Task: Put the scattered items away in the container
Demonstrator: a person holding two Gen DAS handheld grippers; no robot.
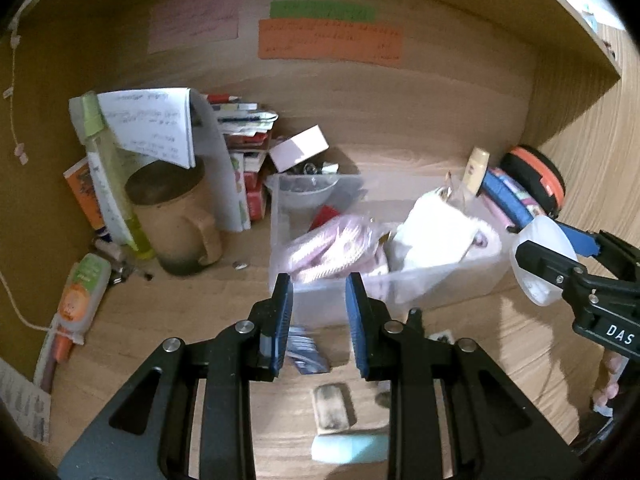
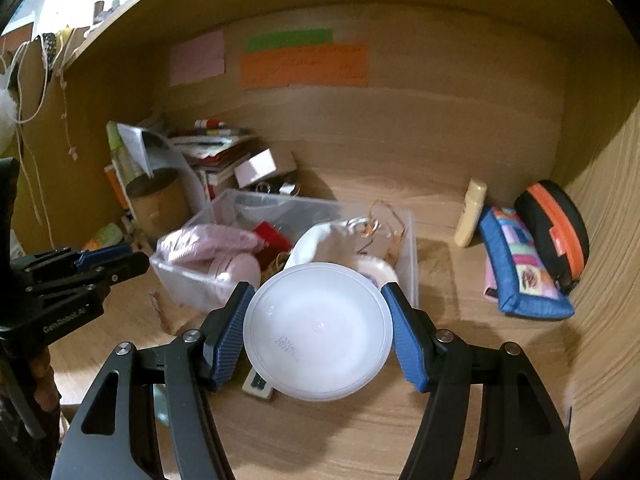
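A clear plastic bin stands on the wooden desk, holding pink cloth, white cloth and other items. My right gripper is shut on a round translucent white tub, held just in front of the bin's near right corner; the tub also shows in the left wrist view. My left gripper is open and empty, just in front of the bin's near wall. Below it on the desk lie a blue packet, a grey eraser-like block and a pale blue item.
A brown mug, a notepad, stacked books and tubes stand at left. A cream bottle, blue pouch and black-orange case lie at right. A small white device lies under the tub.
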